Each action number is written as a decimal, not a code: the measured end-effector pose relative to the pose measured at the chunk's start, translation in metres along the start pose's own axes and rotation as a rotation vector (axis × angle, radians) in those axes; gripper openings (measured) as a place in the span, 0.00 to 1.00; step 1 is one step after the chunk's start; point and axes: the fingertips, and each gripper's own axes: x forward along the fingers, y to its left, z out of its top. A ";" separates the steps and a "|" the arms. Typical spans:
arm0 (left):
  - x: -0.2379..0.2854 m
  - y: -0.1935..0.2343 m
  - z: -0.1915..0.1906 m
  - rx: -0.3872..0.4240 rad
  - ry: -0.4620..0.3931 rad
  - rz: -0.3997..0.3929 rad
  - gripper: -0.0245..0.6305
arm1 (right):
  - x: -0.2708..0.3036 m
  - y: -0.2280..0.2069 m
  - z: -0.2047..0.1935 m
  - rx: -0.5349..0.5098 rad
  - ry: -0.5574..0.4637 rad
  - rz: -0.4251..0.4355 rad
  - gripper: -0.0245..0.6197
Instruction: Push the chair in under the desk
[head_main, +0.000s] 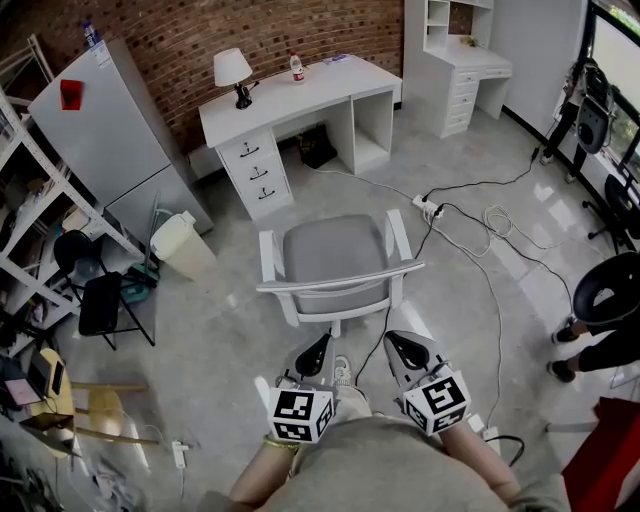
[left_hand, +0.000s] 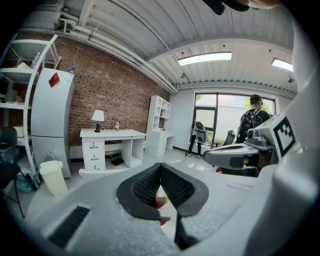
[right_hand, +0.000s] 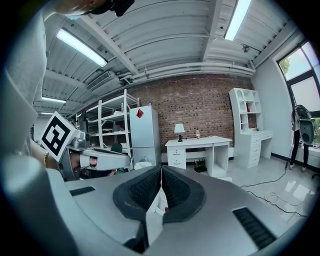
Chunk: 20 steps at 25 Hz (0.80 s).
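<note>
Jaws closed and empty on left gripper (head_main: 322, 342) and right gripper (head_main: 394, 342); chair (head_main: 335, 255) looks rigid and light, so push its backrest rail (head_main: 340, 284).

Grey-seated white chair (head_main: 335, 262) on the floor (head_main: 225, 335), well apart from the white worktop (head_main: 300, 95); left gripper (head_main: 320, 345) and right gripper (head_main: 395, 342) near its backrest.

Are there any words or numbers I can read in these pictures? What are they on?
No words or numbers can be read anywhere.
Marker cubes: only black and white square patterns, not letters.
Bottle on the desk: label too small to read.
Red tag on the fridge: nothing readable.
</note>
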 end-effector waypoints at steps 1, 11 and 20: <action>0.003 0.002 0.000 0.006 0.006 0.001 0.05 | 0.003 -0.002 -0.001 0.007 0.006 0.002 0.05; 0.036 0.032 -0.007 0.046 0.061 0.040 0.05 | 0.039 -0.024 0.000 -0.001 0.041 0.001 0.05; 0.062 0.056 -0.011 0.073 0.112 0.036 0.06 | 0.079 -0.038 -0.003 -0.041 0.095 0.006 0.05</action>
